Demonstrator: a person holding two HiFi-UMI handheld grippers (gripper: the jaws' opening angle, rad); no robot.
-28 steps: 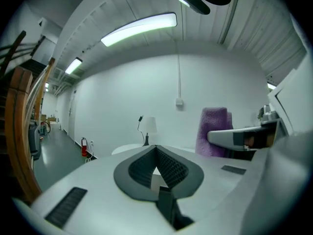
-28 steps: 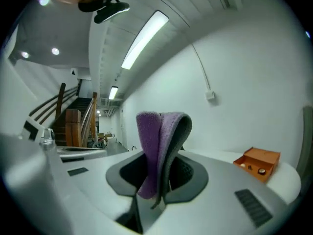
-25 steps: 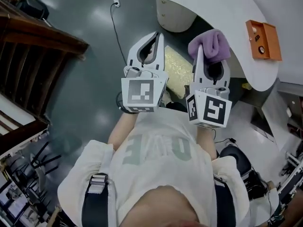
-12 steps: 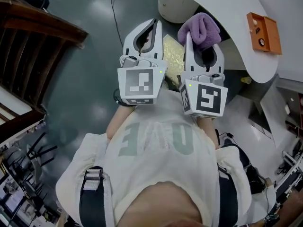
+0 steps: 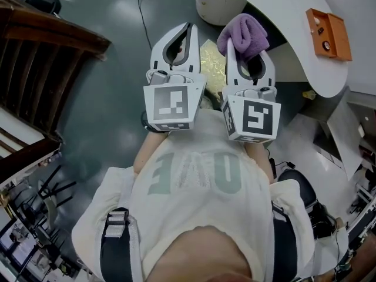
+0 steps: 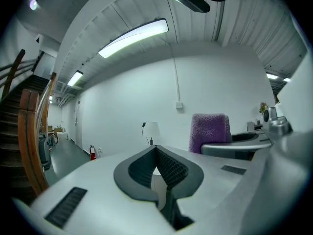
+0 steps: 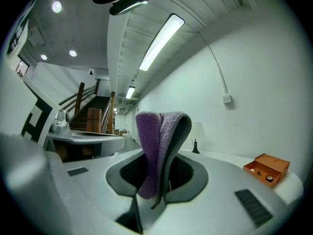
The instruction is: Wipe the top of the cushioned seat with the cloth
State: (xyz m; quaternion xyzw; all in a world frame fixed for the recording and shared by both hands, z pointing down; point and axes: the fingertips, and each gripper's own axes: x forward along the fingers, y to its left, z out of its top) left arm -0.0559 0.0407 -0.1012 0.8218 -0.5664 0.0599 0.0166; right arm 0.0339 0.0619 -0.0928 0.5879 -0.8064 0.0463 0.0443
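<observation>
Beside cushioned seat [image 5: 210, 60]: cloth [image 5: 245, 33], clamped in my right claw [image 5: 238, 43], edged closer.
Left claw [image 5: 188, 31]: closed, empty.
Wipe: not started.

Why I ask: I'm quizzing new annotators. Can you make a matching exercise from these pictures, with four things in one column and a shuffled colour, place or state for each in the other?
Things:
1. left claw
2. right claw
3. box
4. cushioned seat

Descriptions:
a. orange, lying on the white table
b. shut on the purple cloth
c. pale yellow, patterned, seen between the two claws
d. shut, with nothing in it

Pairs: 1-d, 2-b, 3-a, 4-c.
</observation>
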